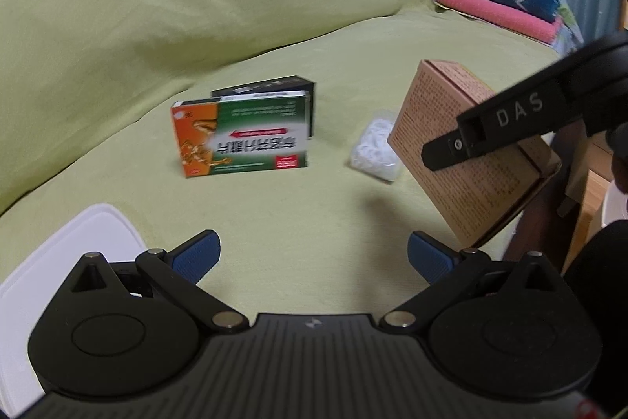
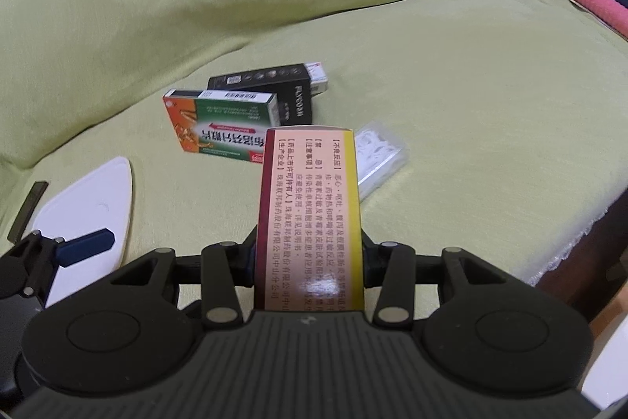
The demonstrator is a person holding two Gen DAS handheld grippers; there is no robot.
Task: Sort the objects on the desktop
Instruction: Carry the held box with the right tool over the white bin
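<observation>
Two grippers up: left gripper (image 1: 314, 256) hangs with jaws wide and empty by the white tray (image 1: 59, 262); green box (image 1: 241, 136) and black box (image 2: 271, 93) mid-sofa; right gripper (image 2: 310, 254) clamps the pink box (image 2: 312, 214) aloft, near right.

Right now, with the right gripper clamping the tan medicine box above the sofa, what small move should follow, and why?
Probably carry the tan medicine box, clamped in the right gripper, leftward toward the white tray: it hangs off the green cover, and the left gripper is open and holds nothing.
</observation>
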